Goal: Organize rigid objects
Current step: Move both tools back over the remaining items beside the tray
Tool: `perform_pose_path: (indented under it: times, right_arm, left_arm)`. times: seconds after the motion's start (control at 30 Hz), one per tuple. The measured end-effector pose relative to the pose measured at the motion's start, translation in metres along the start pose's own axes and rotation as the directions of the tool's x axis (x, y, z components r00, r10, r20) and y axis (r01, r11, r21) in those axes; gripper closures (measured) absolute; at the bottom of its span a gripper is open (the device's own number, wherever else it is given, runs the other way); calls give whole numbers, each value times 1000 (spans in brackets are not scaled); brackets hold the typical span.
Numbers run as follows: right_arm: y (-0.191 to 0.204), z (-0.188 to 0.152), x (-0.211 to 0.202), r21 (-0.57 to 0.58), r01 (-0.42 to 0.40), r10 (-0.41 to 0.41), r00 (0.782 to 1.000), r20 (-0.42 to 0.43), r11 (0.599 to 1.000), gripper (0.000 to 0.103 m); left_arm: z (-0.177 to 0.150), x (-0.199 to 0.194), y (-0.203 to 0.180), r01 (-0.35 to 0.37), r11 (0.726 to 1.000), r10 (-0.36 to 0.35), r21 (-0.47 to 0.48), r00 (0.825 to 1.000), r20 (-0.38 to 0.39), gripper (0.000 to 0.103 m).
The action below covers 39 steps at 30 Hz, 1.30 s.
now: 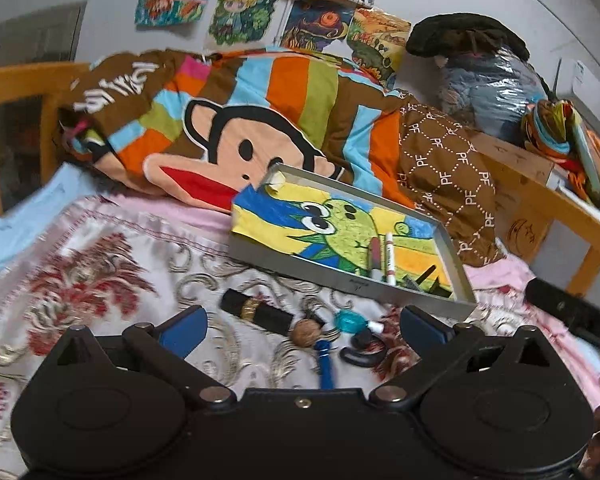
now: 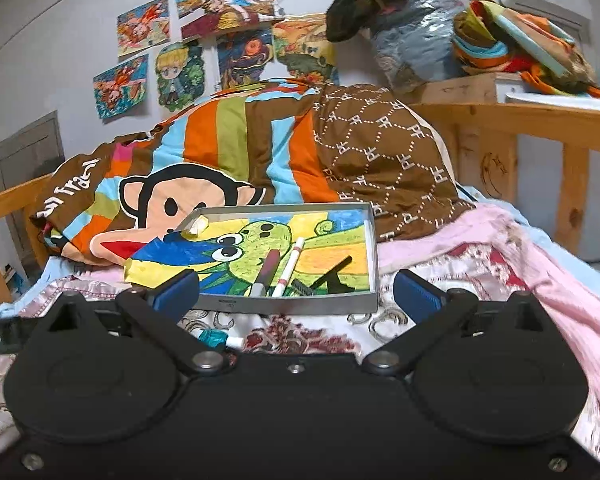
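I held my left tool (image 1: 302, 330) low with its blue-padded fingers (image 1: 186, 330) spread wide, gripping nothing; my right tool (image 2: 296, 294) was likewise agape and empty

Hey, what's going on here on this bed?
A person is tidying small items into a shallow grey tray on the floral bedspread. A white marker and a black comb already lie inside. Both grippers, left and right, are open and empty. A black-and-gold tube, brown walnut and teal bottle wait outside.

The left hand-held gripper (image 1: 302, 330) hovers spread wide above a walnut (image 1: 307, 333), near the grey tray (image 1: 342, 280).
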State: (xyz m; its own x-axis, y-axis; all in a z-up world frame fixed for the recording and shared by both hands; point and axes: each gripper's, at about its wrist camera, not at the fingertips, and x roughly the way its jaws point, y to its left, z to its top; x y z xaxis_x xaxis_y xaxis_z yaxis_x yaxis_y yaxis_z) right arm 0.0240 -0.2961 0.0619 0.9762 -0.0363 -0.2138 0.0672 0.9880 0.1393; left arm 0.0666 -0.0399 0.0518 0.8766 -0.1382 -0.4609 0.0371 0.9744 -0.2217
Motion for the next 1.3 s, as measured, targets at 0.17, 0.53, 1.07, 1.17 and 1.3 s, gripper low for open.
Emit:
perform_pose_path:
  times: [0.17,0.53,1.07,1.17,1.3]
  right_arm:
    - [11,-10,-27,-20,18,-17,1000,2,1000,0]
    - [31,-27,-64,-20,62,-63,998,-24,998,0]
    - [47,-33,-49,-84,71,-77,995,-70,994,0]
    - [47,-33,-48,-84,71,-77,995,-70,994,0]
    - [47,-33,-48,-85,70,-76,995,-70,994,0]
  left_arm:
    - [-3,-10,7,11,1000,-11,24,1000,-7,1]
    - [-13,-28,15,6,996,-8,85,1000,15,1]
    - [-17,-28,25,-10,998,9,62,1000,11,1]
    - [-18,-27,24,-9,998,8,69,1000,6,1]
    - [-19,-27,24,-8,997,8,73,1000,4,1]
